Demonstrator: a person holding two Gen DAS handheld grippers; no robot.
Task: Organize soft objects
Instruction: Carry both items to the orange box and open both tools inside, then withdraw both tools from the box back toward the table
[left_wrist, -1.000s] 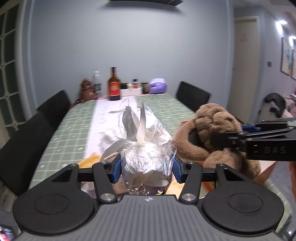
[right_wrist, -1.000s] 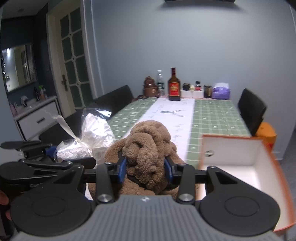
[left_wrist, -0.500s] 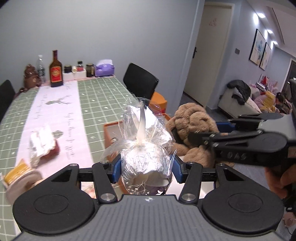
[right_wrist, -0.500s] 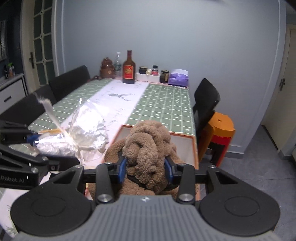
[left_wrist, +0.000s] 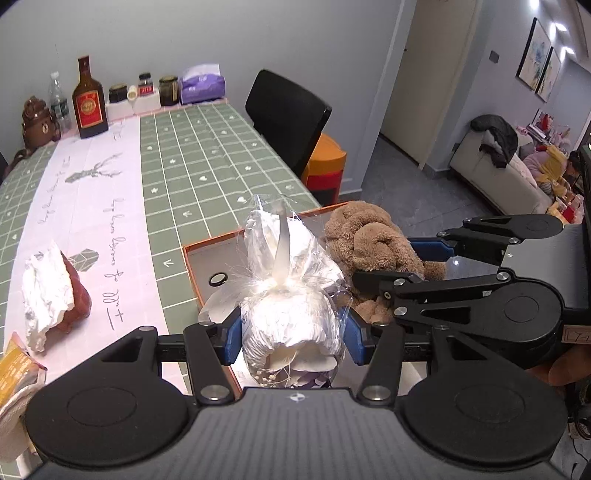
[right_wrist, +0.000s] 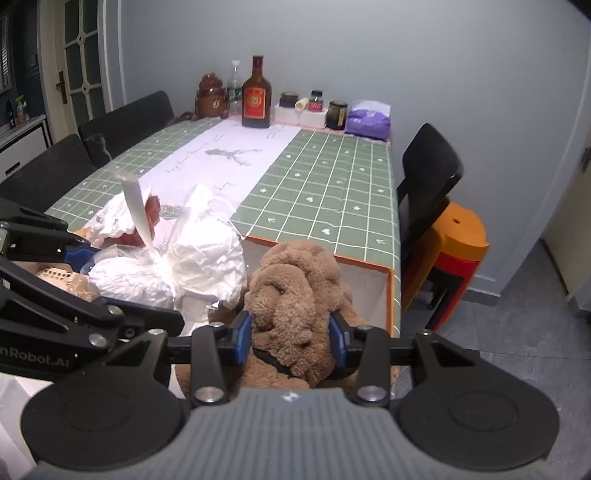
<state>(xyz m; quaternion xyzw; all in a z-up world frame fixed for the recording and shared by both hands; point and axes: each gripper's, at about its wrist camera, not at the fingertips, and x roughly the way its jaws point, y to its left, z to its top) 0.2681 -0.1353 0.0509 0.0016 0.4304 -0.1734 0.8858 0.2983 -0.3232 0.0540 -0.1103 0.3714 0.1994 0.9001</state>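
far left on the worktop (left_wrist: 221, 155), near its front edge, a yellow packet (left_wrist: 16, 363) and a crumpled white wrapper over sth red (left_wrist: 55, 299), both outside the box. at the back by the wall: bear-shaped brown jar (left_wrist: 37, 122), water bottle (left_wrist: 57, 99), brown liquor bottle w/ red label (left_wrist: 88, 99), a few small jars (left_wrist: 168, 90), purple tissue pack (left_wrist: 203, 85).

my left tongs (left_wrist: 291, 334) are clamped on a cellophane-wrapped white bundle (left_wrist: 290, 321), blue pads pressing both its sides; its white ribbon tail (left_wrist: 280, 243) sticks up & away from me. bundle hangs over the near part of the orange-edged box (left_wrist: 194, 266), which sits at the worktop's right front corner. white inside, w/ a small round dark thing (left_wrist: 218, 278) on its floor.

just right of that, my right tongs (right_wrist: 291, 334) are clenched on a brown plush toy (right_wrist: 295, 295), pads sunk into its fuzzy sides. plush is also above the box, nr its right wall (right_wrist: 388, 299); bundle & plush sit side by side, close. can't tell if they touch each other or the box floor.

further right, past the worktop edge: a black chair (right_wrist: 428, 173) and an orange-and-red stool (right_wrist: 450, 243) on the grey floor.
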